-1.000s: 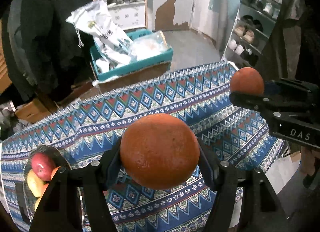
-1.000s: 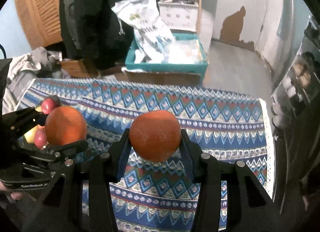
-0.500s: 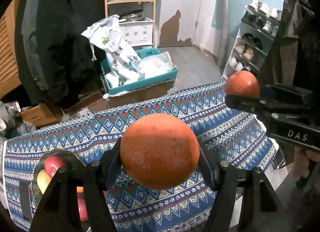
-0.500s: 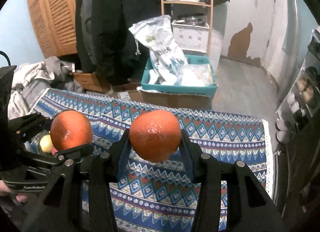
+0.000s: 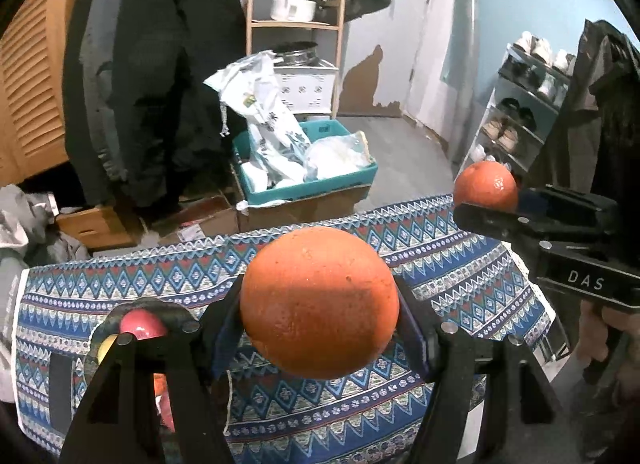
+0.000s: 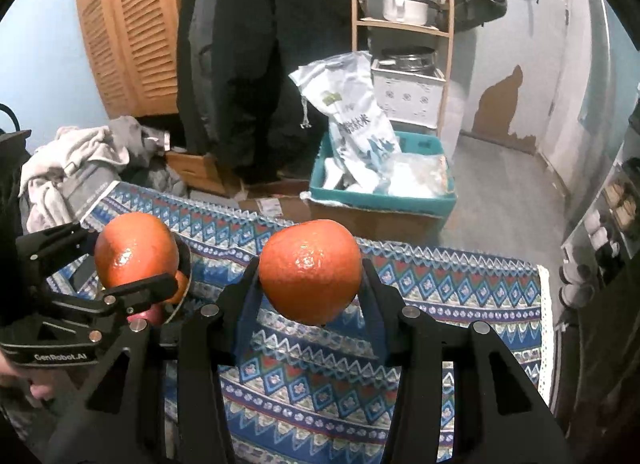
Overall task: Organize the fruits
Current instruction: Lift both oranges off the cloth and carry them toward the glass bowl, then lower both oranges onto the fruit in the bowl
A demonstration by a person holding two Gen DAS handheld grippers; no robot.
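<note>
My left gripper (image 5: 320, 304) is shut on an orange (image 5: 319, 302) and holds it high above the patterned tablecloth (image 5: 440, 264). My right gripper (image 6: 310, 272) is shut on a second orange (image 6: 310, 270), also raised. Each gripper shows in the other's view: the right one (image 5: 486, 200) with its orange (image 5: 485, 185) at the right, the left one (image 6: 134, 264) with its orange (image 6: 136, 250) at the left. A dark bowl (image 5: 176, 310) on the cloth's left end holds a red apple (image 5: 142, 326), a yellow fruit (image 5: 105, 344) and other fruit, partly hidden by my fingers.
Behind the table stand a teal crate (image 5: 308, 188) with plastic bags, cardboard boxes (image 5: 100, 224), hanging dark coats (image 5: 152, 64), a wooden shelf (image 5: 296, 24) with pots, and a shoe rack (image 5: 520, 112) at the right. A heap of clothes (image 6: 76, 164) lies at the left.
Both grippers have risen and tilted up with their oranges still held; more of the room and less of the cloth shows. The bowl now sits lower in view behind the left fingers.
</note>
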